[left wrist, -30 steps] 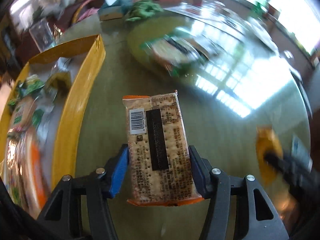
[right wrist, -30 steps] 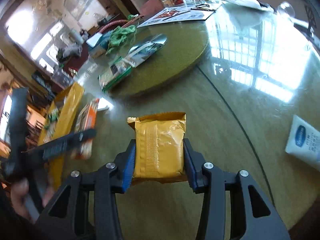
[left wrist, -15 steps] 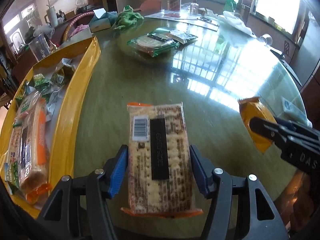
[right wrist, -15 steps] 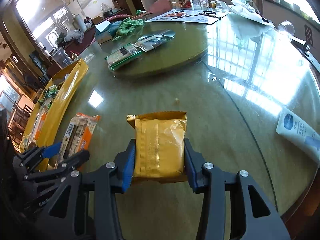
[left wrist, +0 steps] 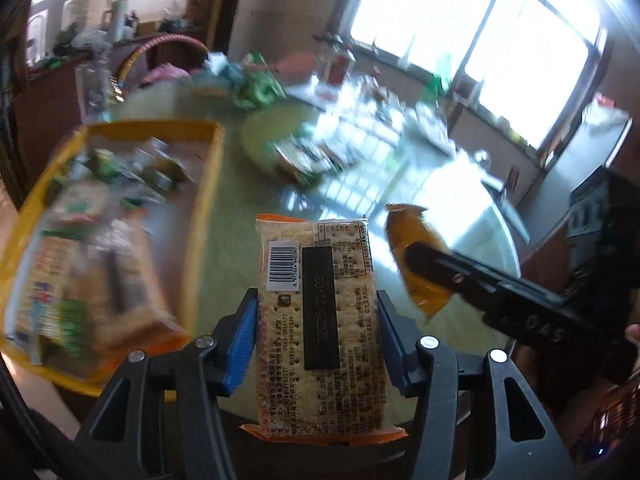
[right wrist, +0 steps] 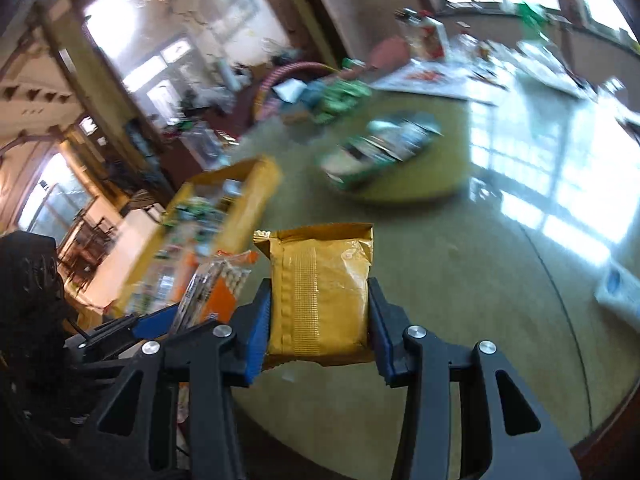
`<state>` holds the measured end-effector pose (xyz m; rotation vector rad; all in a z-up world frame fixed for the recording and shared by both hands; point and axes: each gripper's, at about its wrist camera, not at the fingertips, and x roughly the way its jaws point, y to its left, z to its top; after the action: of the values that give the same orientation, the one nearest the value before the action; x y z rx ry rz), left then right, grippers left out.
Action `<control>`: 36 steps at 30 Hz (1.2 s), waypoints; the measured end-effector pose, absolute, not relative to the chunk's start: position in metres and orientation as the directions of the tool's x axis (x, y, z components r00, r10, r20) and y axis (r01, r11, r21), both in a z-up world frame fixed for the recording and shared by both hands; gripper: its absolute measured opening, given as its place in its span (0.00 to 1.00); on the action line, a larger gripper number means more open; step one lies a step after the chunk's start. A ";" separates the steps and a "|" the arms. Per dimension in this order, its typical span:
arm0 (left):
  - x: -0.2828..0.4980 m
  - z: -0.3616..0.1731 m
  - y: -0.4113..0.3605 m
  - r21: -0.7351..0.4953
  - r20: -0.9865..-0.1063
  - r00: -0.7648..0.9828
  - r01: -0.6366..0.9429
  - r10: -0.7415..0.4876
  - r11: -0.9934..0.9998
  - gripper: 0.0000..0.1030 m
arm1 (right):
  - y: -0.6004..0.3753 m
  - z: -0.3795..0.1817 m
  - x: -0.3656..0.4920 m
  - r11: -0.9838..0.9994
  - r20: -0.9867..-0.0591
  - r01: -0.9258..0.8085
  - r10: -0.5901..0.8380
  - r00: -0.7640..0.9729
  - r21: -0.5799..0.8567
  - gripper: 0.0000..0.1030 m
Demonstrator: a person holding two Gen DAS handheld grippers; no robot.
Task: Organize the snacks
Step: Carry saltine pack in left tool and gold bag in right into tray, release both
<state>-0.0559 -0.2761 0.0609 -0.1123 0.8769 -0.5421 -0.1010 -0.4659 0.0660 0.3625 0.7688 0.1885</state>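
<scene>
A clear cracker pack (left wrist: 320,280) with orange ends and a barcode sits between the blue pads of my left gripper (left wrist: 317,320), whose jaws are closing on it. It hangs above the green table, just right of the yellow tray (left wrist: 200,216) full of snacks. My right gripper (right wrist: 319,312) is shut on a golden-yellow snack pack (right wrist: 320,272), also held off the table. In the left wrist view that yellow pack (left wrist: 416,236) shows at the right. The right wrist view shows the cracker pack (right wrist: 216,284) low on the left, in front of the tray (right wrist: 256,192).
Green snack packs (right wrist: 380,148) lie on a round turntable (right wrist: 448,184) further across the table. A white packet (right wrist: 616,288) lies near the table's right edge. Bottles, papers and a green cloth (left wrist: 256,88) crowd the far side, under bright windows.
Both grippers have risen and tipped upward with their packs, so more of the room shows. They have drifted left towards the yellow tray. The background is now motion-blurred.
</scene>
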 end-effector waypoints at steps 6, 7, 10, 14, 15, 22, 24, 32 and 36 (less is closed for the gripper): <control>-0.042 0.089 -0.200 -0.336 -0.656 0.611 0.290 -0.444 0.896 0.54 | -0.399 0.087 -0.058 0.899 -0.628 -0.164 0.406 0.664 0.407 0.44; -0.040 0.090 -0.190 -0.332 -0.656 0.624 0.266 -0.424 0.905 0.54 | -0.391 0.088 -0.051 0.892 -0.629 -0.180 0.423 0.653 0.414 0.44; -0.027 0.086 -0.154 -0.327 -0.667 0.650 0.184 -0.364 0.927 0.54 | -0.358 0.087 -0.023 0.891 -0.649 -0.214 0.440 0.620 0.400 0.44; -0.007 0.068 -0.117 -0.318 -0.699 0.649 0.093 -0.300 0.944 0.54 | -0.320 0.081 0.014 0.899 -0.681 -0.244 0.435 0.589 0.364 0.44; -0.004 0.062 -0.112 -0.330 -0.705 0.642 0.079 -0.301 0.941 0.54 | -0.313 0.078 0.023 0.905 -0.693 -0.243 0.425 0.583 0.350 0.44; 0.012 0.036 -0.108 -0.324 -0.738 0.603 0.075 -0.302 0.943 0.54 | -0.293 0.049 0.053 0.935 -0.762 -0.211 0.355 0.541 0.286 0.44; 0.014 0.033 -0.109 -0.315 -0.743 0.598 0.085 -0.301 0.945 0.54 | -0.290 0.044 0.055 0.944 -0.772 -0.201 0.329 0.544 0.261 0.44; 0.031 0.014 -0.111 -0.295 -0.781 0.556 0.072 -0.284 0.953 0.54 | -0.282 0.033 0.072 0.961 -0.804 -0.186 0.274 0.528 0.206 0.45; 0.030 0.010 -0.115 -0.268 -0.787 0.560 0.067 -0.259 0.961 0.67 | -0.288 0.033 0.071 0.945 -0.783 -0.185 0.328 0.528 0.270 0.61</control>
<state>0.0295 -0.1149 0.0101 -0.2167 0.9592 -0.1939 0.0711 -0.2878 0.0326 0.1611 0.9679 0.3076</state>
